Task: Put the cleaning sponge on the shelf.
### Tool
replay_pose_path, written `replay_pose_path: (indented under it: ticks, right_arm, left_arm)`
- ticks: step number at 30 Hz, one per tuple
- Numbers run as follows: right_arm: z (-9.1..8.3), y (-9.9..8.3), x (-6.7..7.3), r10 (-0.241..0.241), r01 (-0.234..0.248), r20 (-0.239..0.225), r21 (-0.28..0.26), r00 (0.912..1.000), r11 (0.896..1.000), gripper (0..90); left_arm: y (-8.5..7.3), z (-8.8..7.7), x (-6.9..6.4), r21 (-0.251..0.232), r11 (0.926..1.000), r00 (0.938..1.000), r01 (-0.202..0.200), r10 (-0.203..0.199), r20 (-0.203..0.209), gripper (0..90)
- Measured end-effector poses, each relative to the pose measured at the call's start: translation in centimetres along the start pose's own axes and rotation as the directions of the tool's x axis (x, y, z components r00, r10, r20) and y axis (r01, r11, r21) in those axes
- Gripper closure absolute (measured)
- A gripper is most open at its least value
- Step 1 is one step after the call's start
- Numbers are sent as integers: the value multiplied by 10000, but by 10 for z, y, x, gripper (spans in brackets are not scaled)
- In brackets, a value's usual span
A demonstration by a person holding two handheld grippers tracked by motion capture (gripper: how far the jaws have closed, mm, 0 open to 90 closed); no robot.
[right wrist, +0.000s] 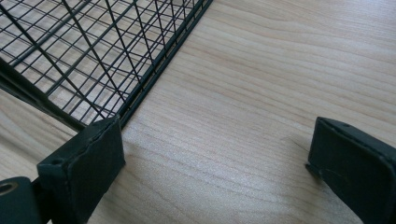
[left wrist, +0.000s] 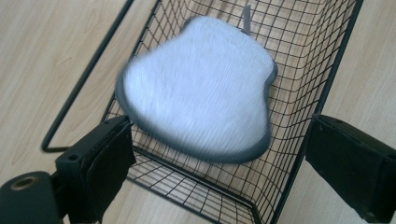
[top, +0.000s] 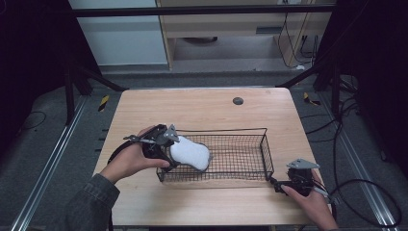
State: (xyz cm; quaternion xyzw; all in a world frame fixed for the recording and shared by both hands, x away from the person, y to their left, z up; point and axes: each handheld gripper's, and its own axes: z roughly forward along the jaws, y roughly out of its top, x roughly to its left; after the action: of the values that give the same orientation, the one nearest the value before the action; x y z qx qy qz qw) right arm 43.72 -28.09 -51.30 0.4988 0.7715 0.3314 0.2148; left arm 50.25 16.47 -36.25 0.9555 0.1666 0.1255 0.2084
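1. We've got a light wooden rectangular surface (top: 202, 113) with a small dark round cap (top: 237, 101) set into it near the far edge.
2. Sitting on the near half is a black wire-mesh rectangular basket (top: 250, 159), long side running left to right. In the left gripper view a thin black wire handle (left wrist: 84, 79) sticks out from it over the wood.
3. The white fuzzy pad with a grey rim (top: 190, 153) is at the basket's left end, tilted and leaning over the left wall. It's blurred in the left gripper view, so we can't tell how much of it touches the mesh.
4. Left gripper (top: 163, 144) is at the basket's left end right by the pad; its fingers are spread wide with the pad between them but not touching either one, so it's let go.
5. Right gripper (top: 288, 185) rests low just off the basket's near right corner, fingers apart over bare wood, gripping nothing.
6. Room-wise: grey carpet floor (top: 211, 79), metal rails either side, black cables on the right, pale cabinets at the back, dark frame posts around.
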Motion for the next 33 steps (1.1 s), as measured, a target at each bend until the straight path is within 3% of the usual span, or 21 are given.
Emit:
replay_pose_path:
  ticks: [5, 11, 19, 21, 22, 23, 28, 33]
  right_arm:
    - [0, 0, 0, 2, -2, 11, -2, 10000, 10000, 38]
    - [0, 0, 0, -19, 19, 14, -5, 10000, 10000, 38]
    - [0, 0, 0, -12, 12, 14, -16, 10000, 10000, 38]
    - [0, 0, 0, -7, 7, 17, -34, 10000, 10000, 38]
    - [0, 0, 0, 11, -11, 11, -25, 10000, 10000, 38]
    - [0, 0, 0, -3, 3, 14, -26, 10000, 10000, 38]
    - [0, 0, 1, 19, -19, 15, -22, 10000, 10000, 38]
    - [0, -1, 0, -5, 5, 11, -39, 10000, 10000, 38]
  left_arm:
    - [-6, -8, 2, -282, 9995, 9995, 146, -154, -279, 64]
    - [-16, -14, 6, -925, 9940, 9960, 591, -648, -608, 50]
    - [-37, -24, 17, -1320, 9823, 9842, 1327, -1463, -994, 42]
    - [-45, -26, 21, -1494, 9739, 9749, 1710, -1892, -1174, 41]
    - [-47, -27, 22, -1461, 9738, 9737, 1742, -1924, -1217, 41]
    - [-52, -28, 24, -1544, 9678, 9669, 1989, -2195, -1303, 40]
    - [-71, -29, 34, -1533, 9530, 9438, 2611, -2854, -1667, 37]
    - [-94, -25, 44, -1540, 9316, 9125, 3292, -3558, -2020, 38]
